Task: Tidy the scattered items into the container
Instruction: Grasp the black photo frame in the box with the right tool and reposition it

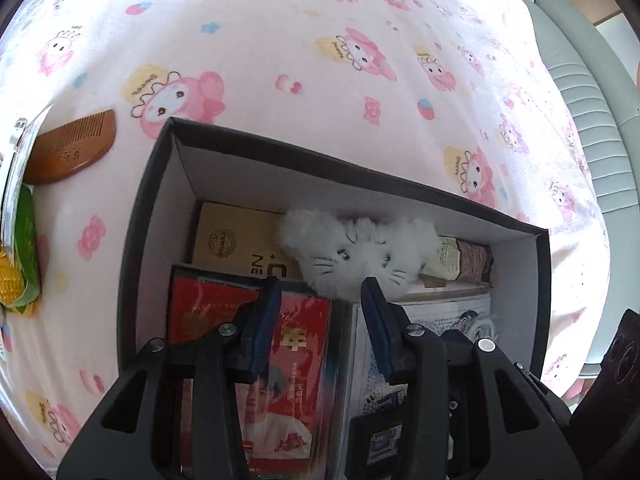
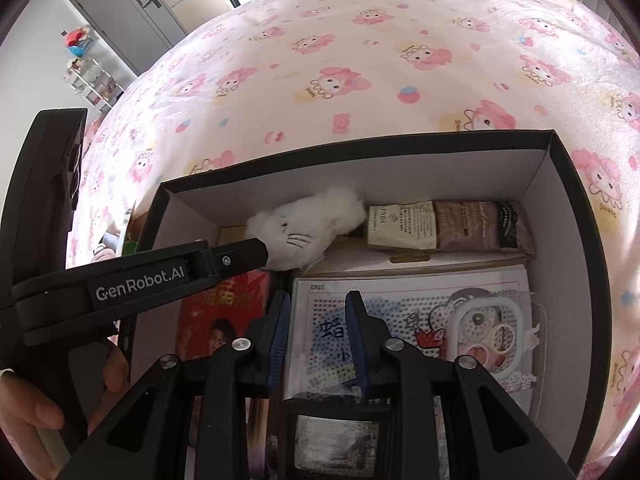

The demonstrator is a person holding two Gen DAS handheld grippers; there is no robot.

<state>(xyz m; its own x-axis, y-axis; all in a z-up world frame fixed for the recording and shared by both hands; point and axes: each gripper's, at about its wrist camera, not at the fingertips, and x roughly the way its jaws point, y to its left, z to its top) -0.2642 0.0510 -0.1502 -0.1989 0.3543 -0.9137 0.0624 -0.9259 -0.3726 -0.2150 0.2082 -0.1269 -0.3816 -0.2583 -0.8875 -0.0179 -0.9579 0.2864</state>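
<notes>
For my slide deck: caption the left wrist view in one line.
Open left claw above a black box holding a white plush cat; a wooden comb lies on the pink bedsheet.

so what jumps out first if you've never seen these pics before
Probably the fluffy white cat plush, lying against the far wall of the black box, just beyond the tips of the left claw. Around it the box is packed: a red booklet at the left, a bead-pattern sheet at the right. Outside, on the pink cartoon bedsheet, a wooden comb waits left of the box.
</notes>
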